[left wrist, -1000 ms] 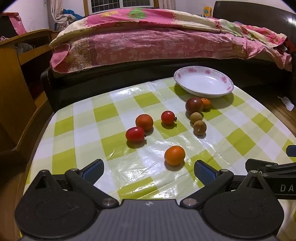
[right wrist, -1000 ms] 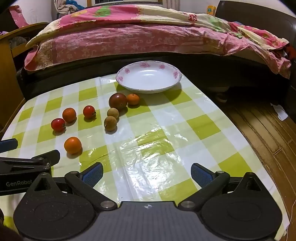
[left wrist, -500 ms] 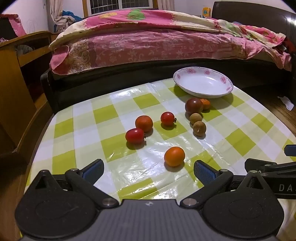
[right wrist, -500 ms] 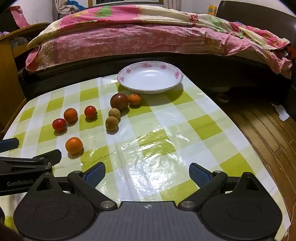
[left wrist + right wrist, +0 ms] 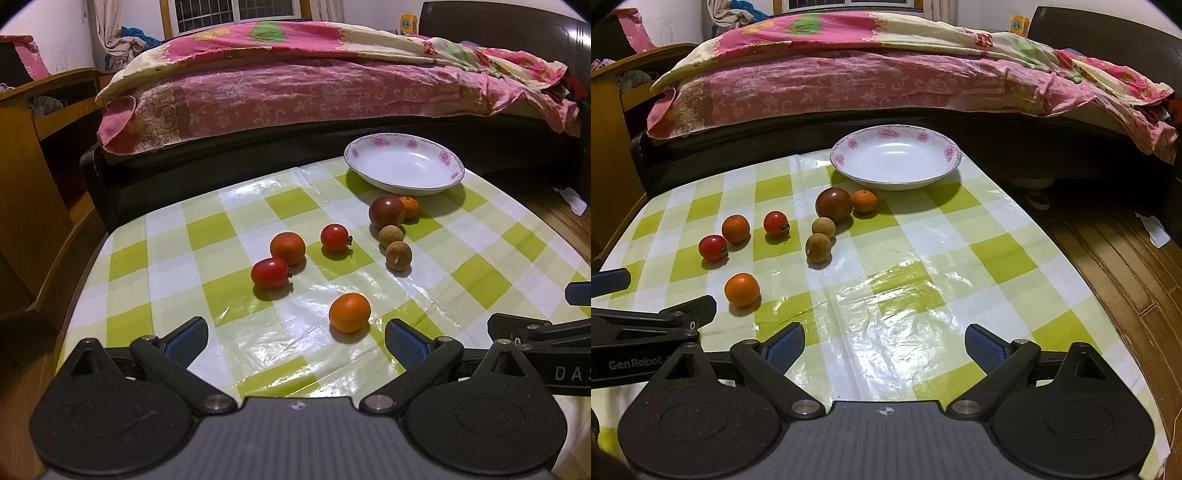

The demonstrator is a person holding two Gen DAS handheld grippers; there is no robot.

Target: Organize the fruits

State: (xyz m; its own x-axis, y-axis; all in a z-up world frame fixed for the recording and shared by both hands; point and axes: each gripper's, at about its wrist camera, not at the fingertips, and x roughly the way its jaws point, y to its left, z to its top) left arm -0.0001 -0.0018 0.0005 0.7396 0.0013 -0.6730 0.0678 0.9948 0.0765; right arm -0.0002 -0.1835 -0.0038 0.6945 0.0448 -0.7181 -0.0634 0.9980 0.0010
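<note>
Several small fruits lie loose on a green-and-white checked tablecloth (image 5: 236, 317). An orange fruit (image 5: 349, 312) lies nearest, just ahead of my left gripper (image 5: 295, 341), which is open and empty. Further off are two red tomatoes (image 5: 270, 272) (image 5: 334, 238), an orange-red fruit (image 5: 287, 248), two brown longans (image 5: 398, 255), a dark plum (image 5: 386, 211) and a small tangerine (image 5: 410, 207). A white floral plate (image 5: 404, 168) stands empty at the far edge. My right gripper (image 5: 885, 345) is open and empty over bare cloth, with the plate (image 5: 895, 157) straight ahead.
A bed with a pink quilt (image 5: 314, 85) runs along the table's far side. A wooden cabinet (image 5: 22, 155) stands at the left. The wooden floor (image 5: 1126, 258) drops off past the table's right edge. Each gripper's side shows in the other's view.
Both grippers have drifted slightly; the scene sits a touch lower in the frames. No fruit has moved and both grippers stay open.
</note>
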